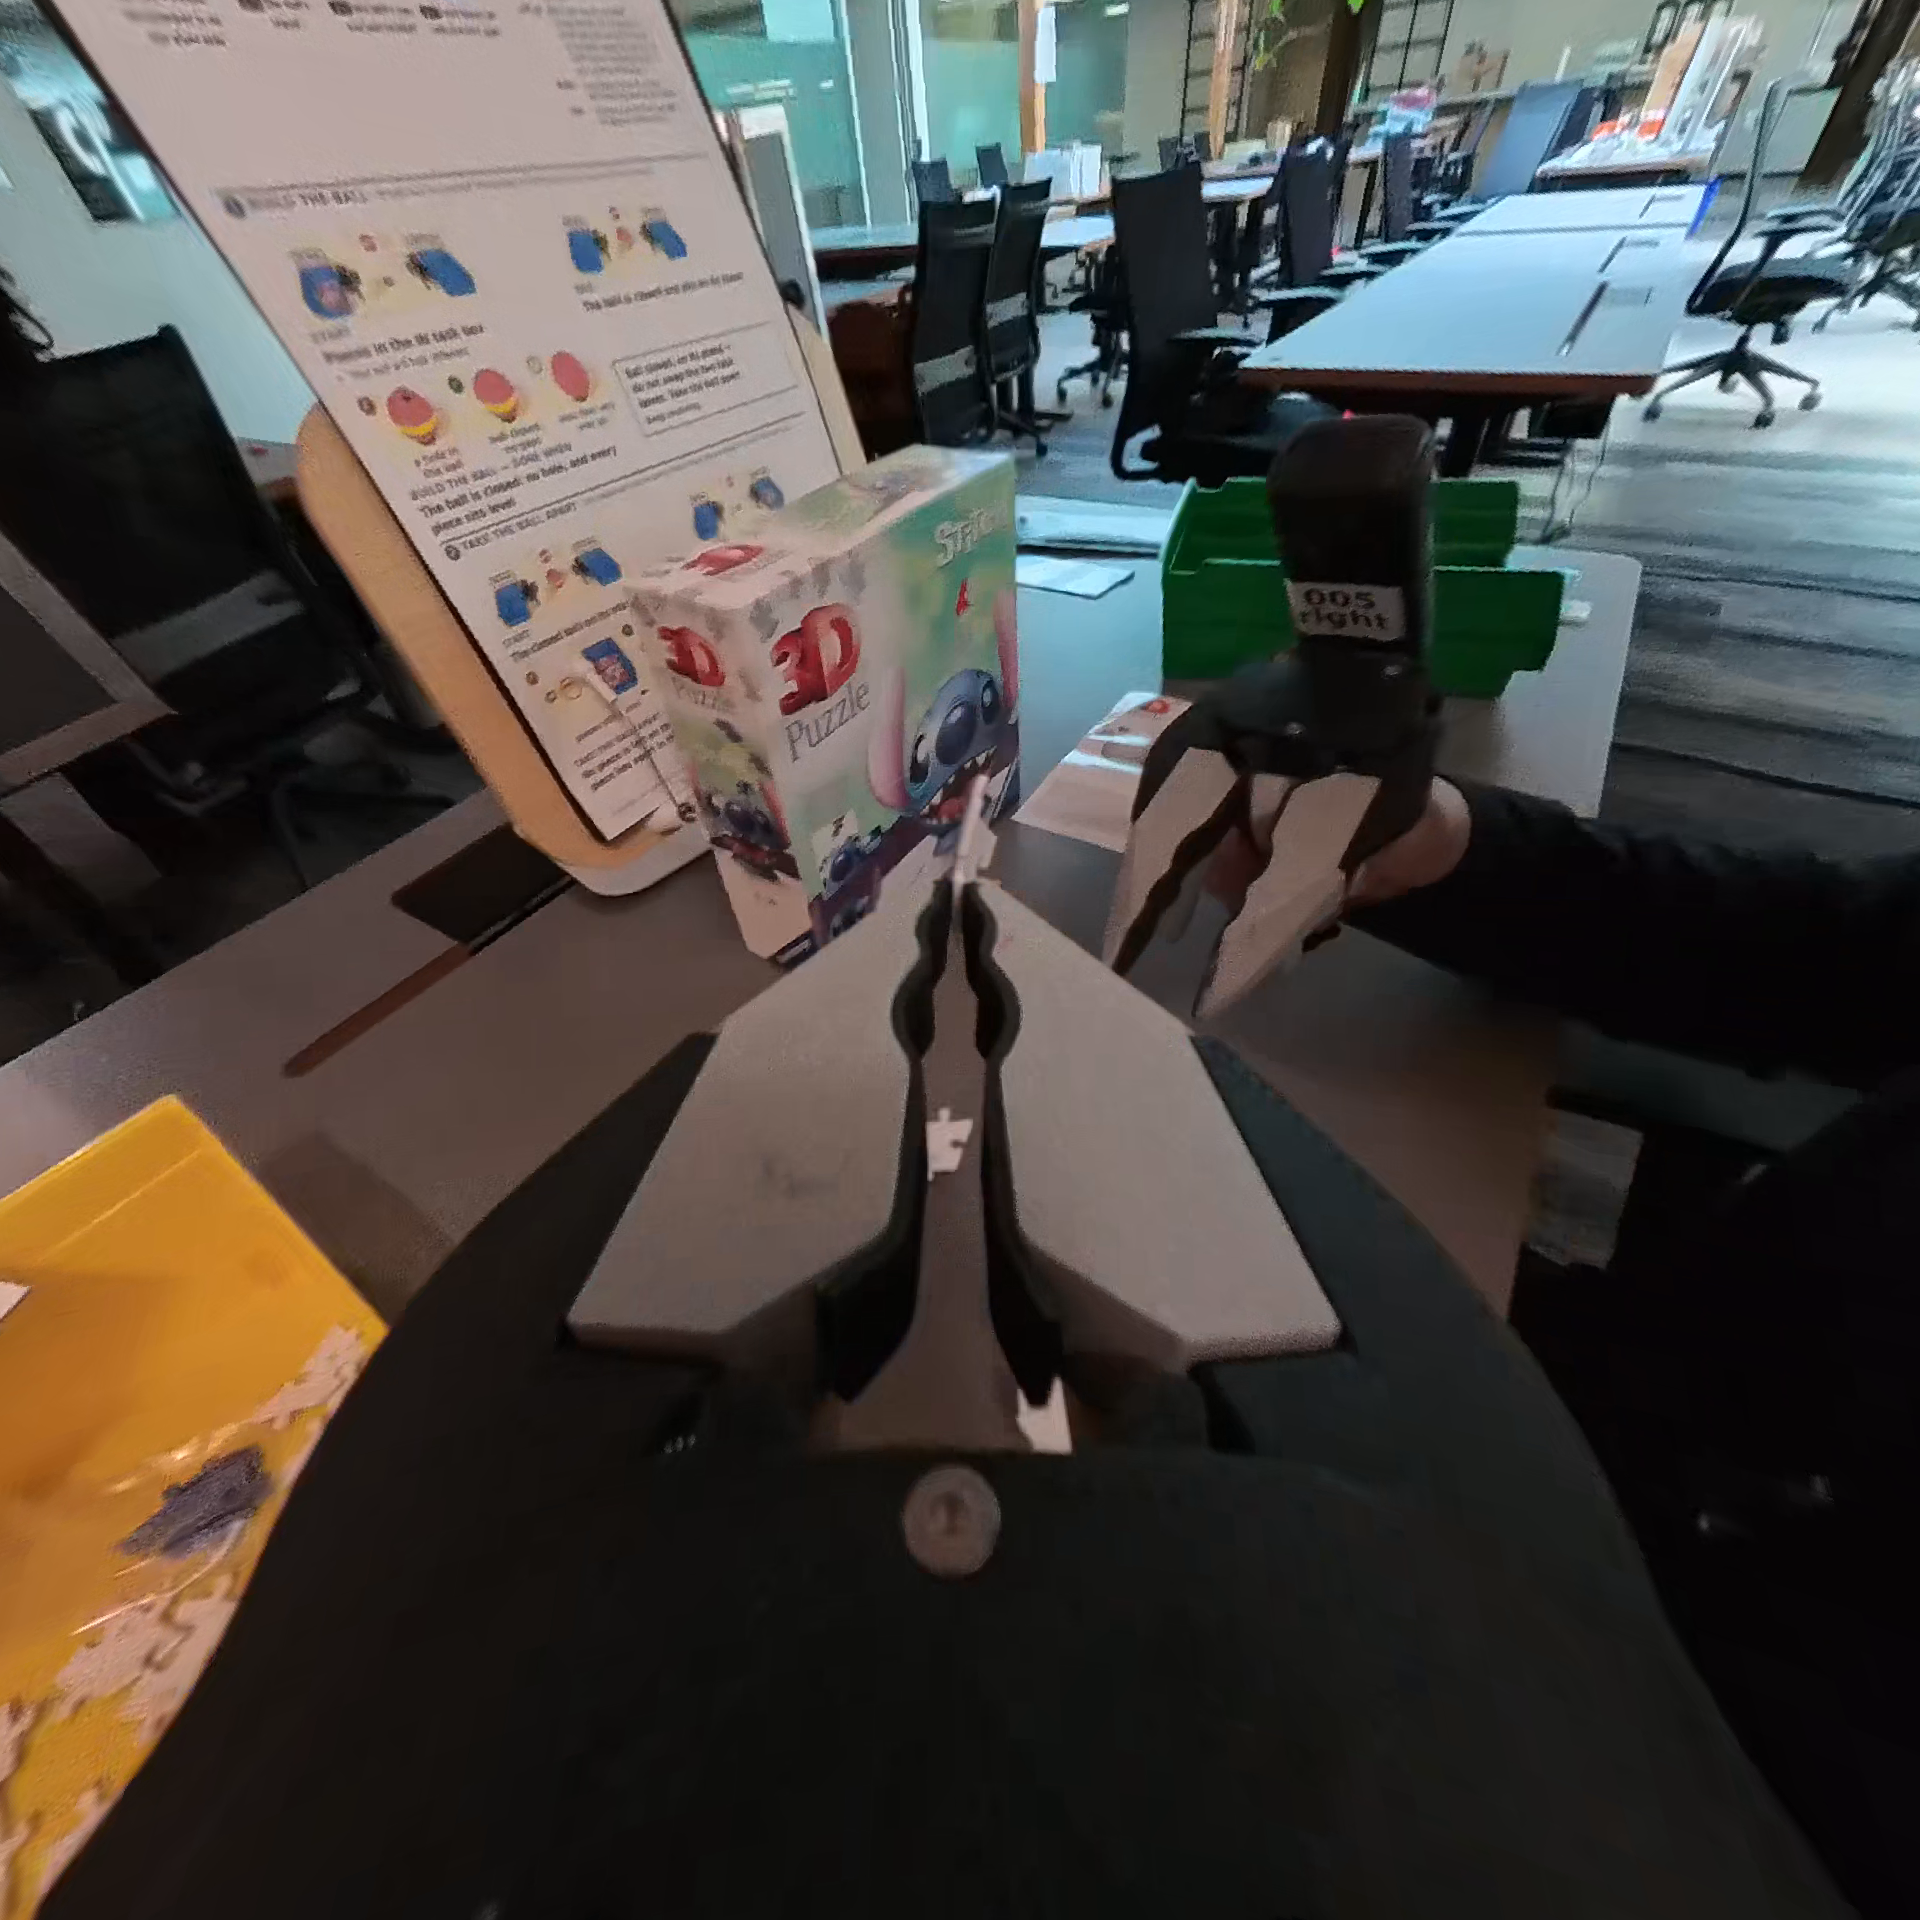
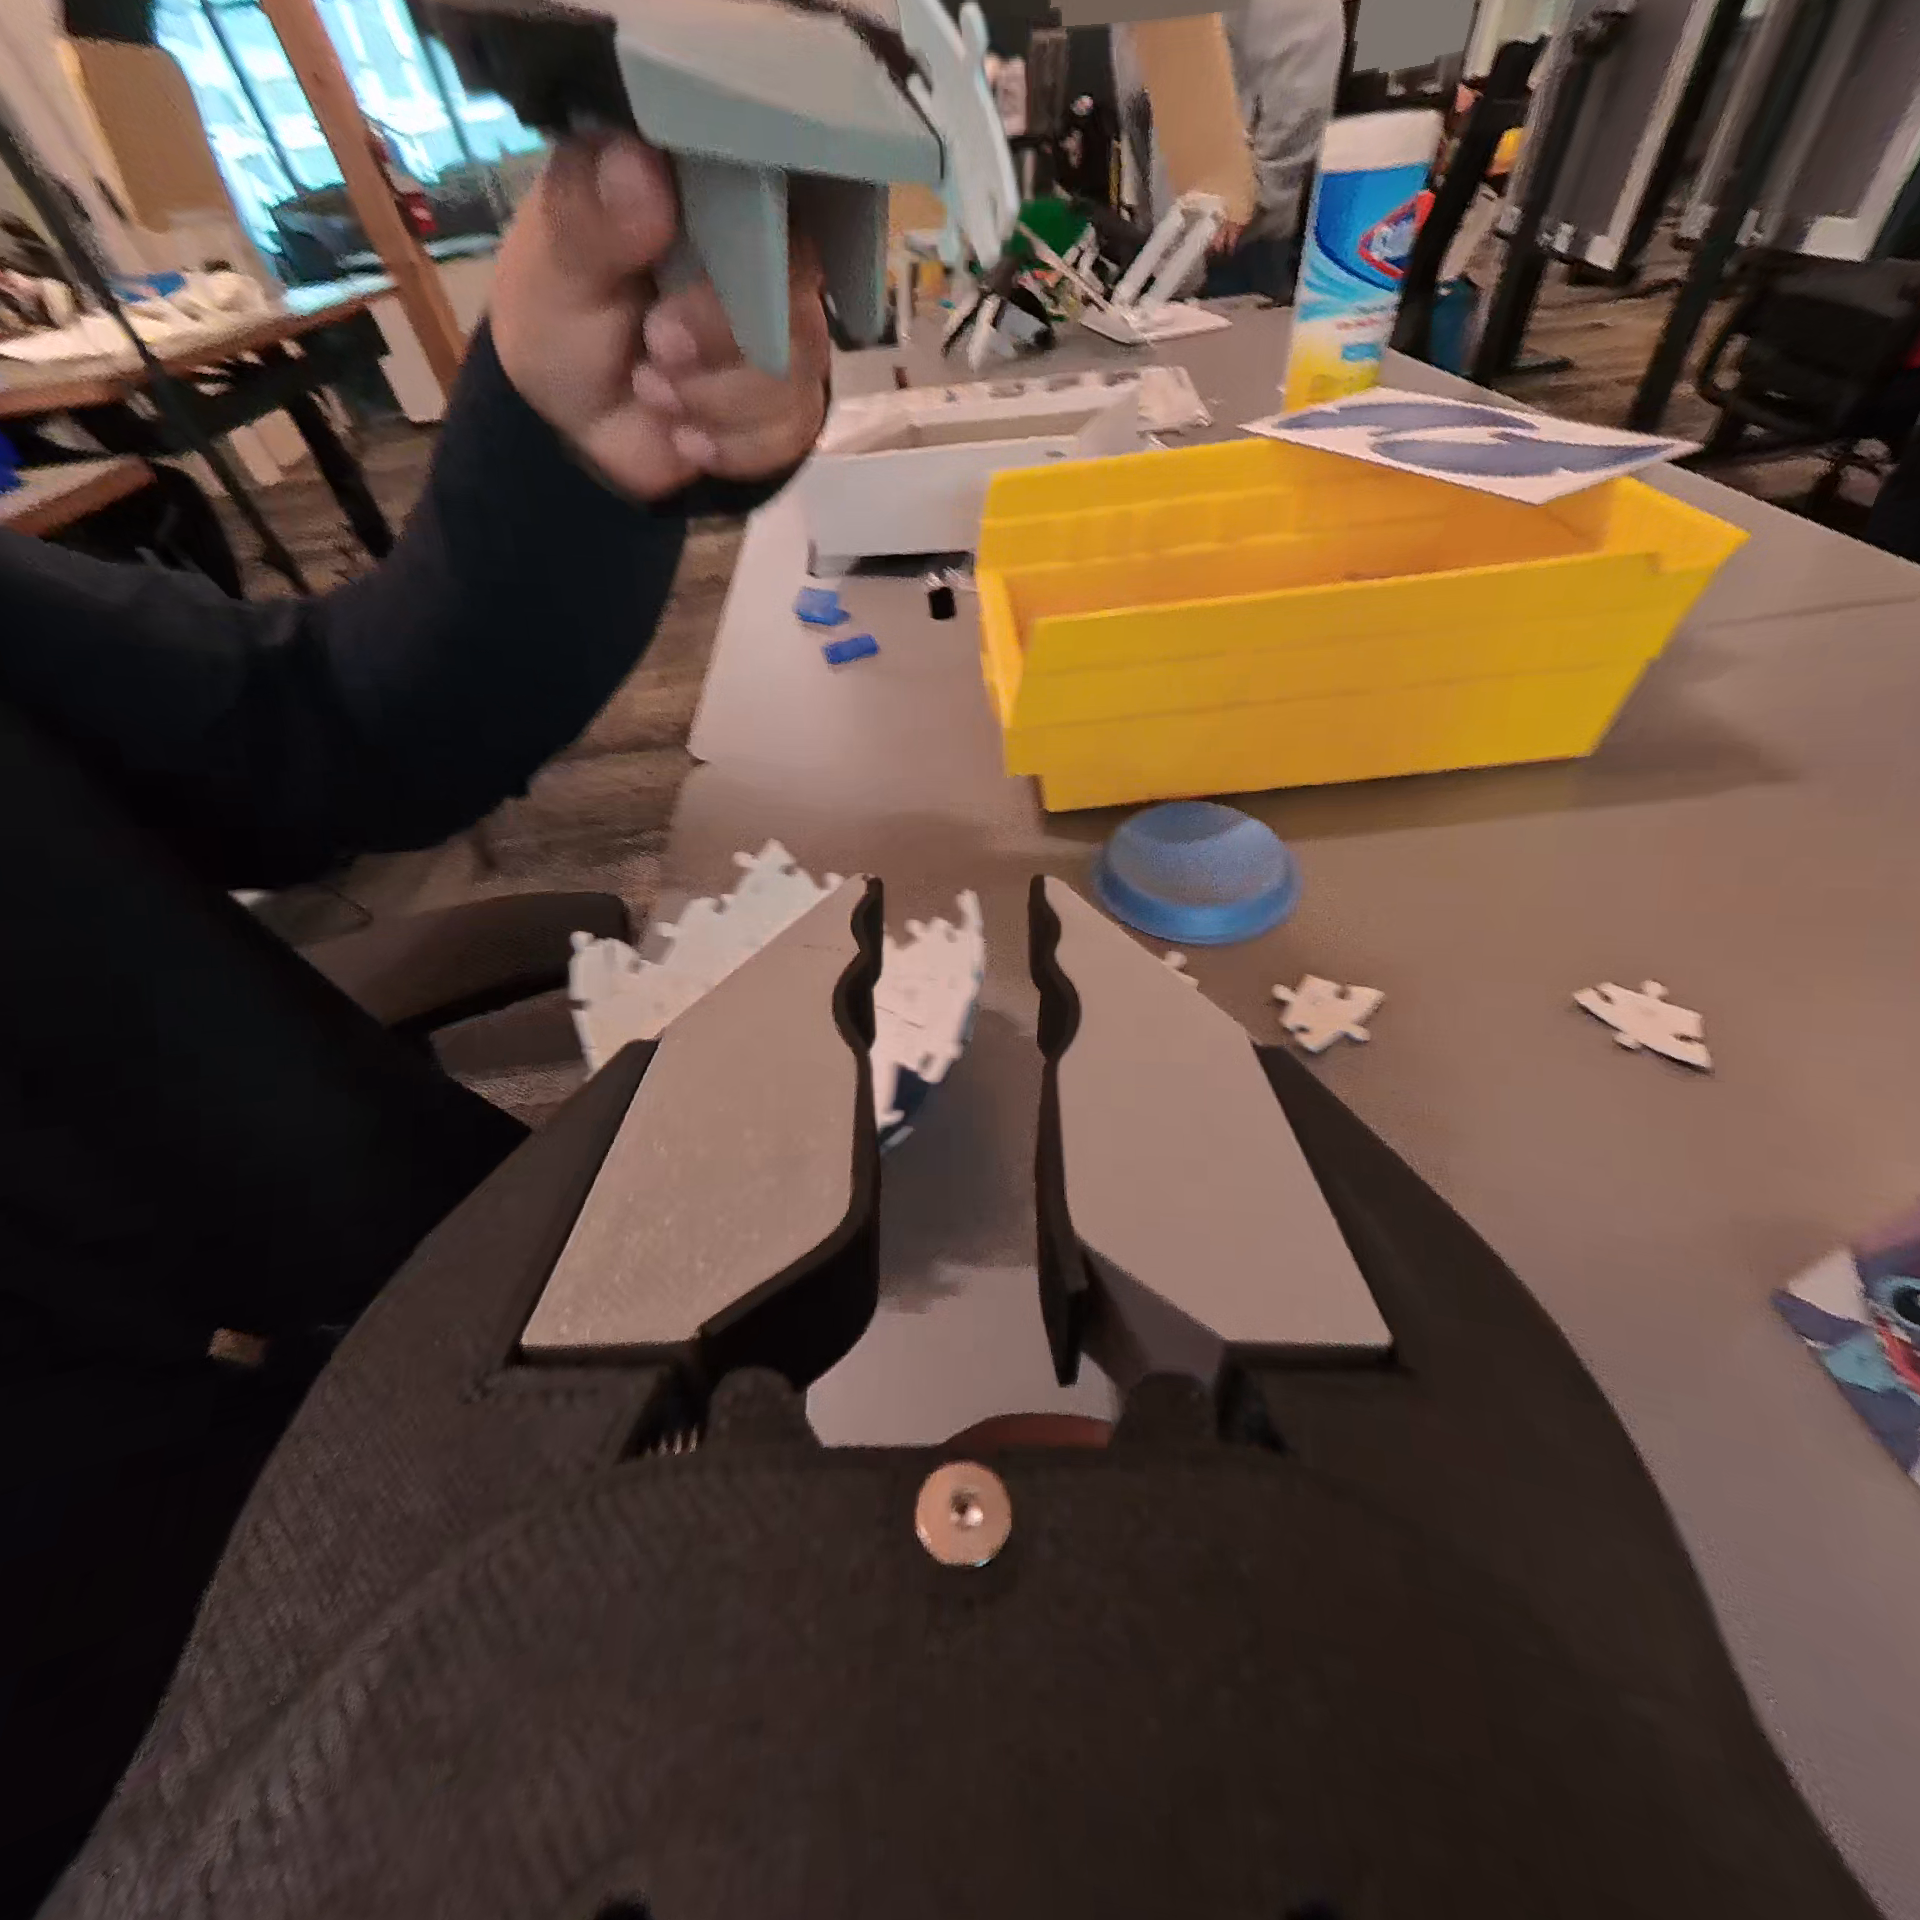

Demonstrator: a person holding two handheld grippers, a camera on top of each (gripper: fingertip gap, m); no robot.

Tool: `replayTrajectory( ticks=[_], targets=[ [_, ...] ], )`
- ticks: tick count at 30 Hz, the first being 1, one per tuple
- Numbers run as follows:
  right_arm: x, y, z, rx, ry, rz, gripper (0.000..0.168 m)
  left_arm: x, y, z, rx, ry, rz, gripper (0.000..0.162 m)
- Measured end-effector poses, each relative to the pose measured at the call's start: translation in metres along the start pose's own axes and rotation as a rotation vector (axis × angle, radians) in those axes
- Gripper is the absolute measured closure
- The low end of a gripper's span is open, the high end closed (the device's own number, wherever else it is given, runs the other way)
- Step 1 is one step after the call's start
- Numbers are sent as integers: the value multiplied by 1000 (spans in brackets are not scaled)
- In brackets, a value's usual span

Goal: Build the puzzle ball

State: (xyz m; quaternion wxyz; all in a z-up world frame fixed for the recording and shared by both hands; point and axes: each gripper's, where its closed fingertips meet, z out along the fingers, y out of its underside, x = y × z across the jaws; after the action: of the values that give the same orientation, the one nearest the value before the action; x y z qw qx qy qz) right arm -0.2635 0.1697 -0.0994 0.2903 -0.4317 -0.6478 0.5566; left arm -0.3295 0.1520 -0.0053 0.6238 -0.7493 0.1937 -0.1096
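Observation:
My left gripper [image 1: 964, 896] is shut on a white puzzle piece [image 1: 971, 831], seen edge-on and sticking out past the tips, held in the air in front of the puzzle box [image 1: 862, 707]. In the right wrist view that piece [image 2: 966, 125] shows at the top beside the left gripper's grey finger [image 2: 769, 94]. My right gripper [image 2: 954, 904] is open and empty, low over the grey table [image 2: 1455, 1143]. A part-built ball shell [image 2: 717, 961], white side up, lies just past its left finger. A blue ring stand [image 2: 1195, 873] sits beyond its right finger. Two loose pieces [image 2: 1330, 1013] [image 2: 1647, 1023] lie to the right.
A yellow bin [image 2: 1320, 623] stands behind the stand with a printed sheet [image 2: 1455, 442] on its rim; in the left wrist view a yellow bin [image 1: 156, 1351] holds several pieces. An instruction board [image 1: 468, 312] leans behind the box. A green bin [image 1: 1351, 592] sits at the far right, behind the right gripper [image 1: 1162, 985]. The left gripper's tips are roughly 12 cm from the right gripper's.

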Motion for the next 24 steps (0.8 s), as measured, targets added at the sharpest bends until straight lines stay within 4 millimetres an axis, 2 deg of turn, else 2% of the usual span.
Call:
replayTrajectory(
  ticks=[3, 6, 10, 13, 16, 17, 18, 21, 24],
  targets=[
    [-23, -10, -8, 76, -60, 41, 144, 34, -1, 11, 59, -1, -41, 162],
    [-37, -19, -16, 143, -84, 82, 146, 64, -4, 13, 171, 59, -124, 162],
    [-51, -34, -25, 214, -90, 104, 143, 85, -2, 12, 238, 95, -227, 162],
    [-62, -50, -31, 288, -114, 107, 144, 96, 4, 14, 238, 103, -272, 162],
    [-65, -57, -28, 304, -109, 91, 155, 108, 13, 18, 218, 123, -284, 162],
    [-65, -58, -26, 299, -110, 86, 157, 111, 15, 19, 213, 123, -283, 162],
    [-66, -57, -24, 286, -116, 80, 167, 112, 18, 20, 208, 121, -281, 162],
    [-67, -54, -20, 219, -119, 47, 168, 112, 23, 19, 197, 122, -287, 162],
    [-64, -45, -14, 72, -97, -8, 168, 108, 32, 18, 146, 132, -289, 162]
  ],
)
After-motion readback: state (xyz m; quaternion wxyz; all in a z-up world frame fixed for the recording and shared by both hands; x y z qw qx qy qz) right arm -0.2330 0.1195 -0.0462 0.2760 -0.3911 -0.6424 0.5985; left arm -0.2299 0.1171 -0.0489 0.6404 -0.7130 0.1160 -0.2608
